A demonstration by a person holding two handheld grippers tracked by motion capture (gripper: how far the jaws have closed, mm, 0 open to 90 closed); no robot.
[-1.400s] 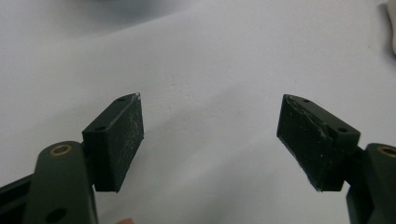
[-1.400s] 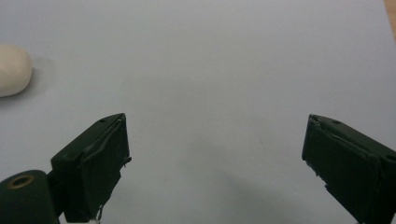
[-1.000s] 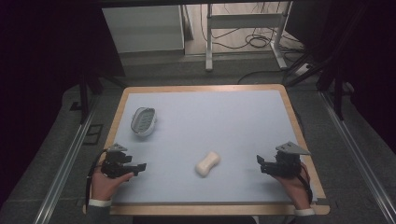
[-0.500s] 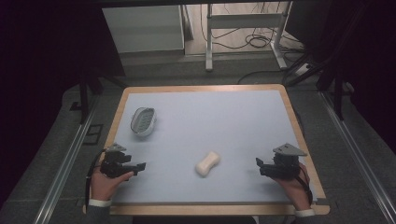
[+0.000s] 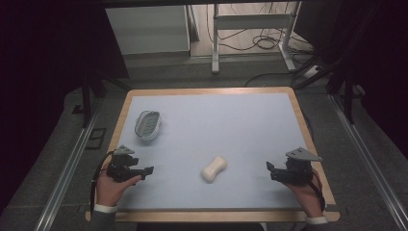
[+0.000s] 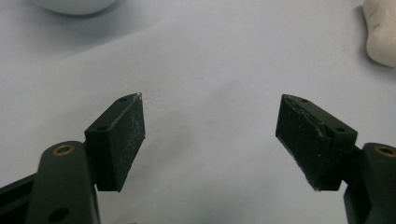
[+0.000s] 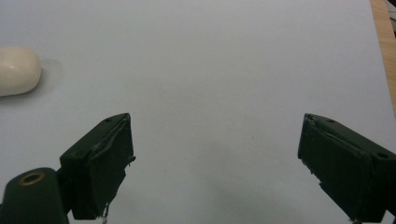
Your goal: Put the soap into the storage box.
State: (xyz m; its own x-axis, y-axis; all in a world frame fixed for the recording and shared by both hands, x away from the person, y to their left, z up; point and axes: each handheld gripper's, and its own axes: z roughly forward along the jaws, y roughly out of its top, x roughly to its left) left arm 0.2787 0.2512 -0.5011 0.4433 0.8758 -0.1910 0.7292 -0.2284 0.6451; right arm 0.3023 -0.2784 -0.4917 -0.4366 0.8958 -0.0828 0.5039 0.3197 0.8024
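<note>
Left gripper view: cream soap bar [image 6: 380, 32] cut off at edge.

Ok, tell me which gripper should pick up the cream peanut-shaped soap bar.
Probably left. The left gripper sits a bit nearer the cream peanut-shaped soap bar than the right gripper, jaws open, with the oval grey soap dish on its side too.

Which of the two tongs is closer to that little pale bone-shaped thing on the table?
The left tongs are closer, open and pointing at the bone-shaped thing from its left. The right tongs, also open, sit a bit farther off on its right. Neither touches it.
</note>
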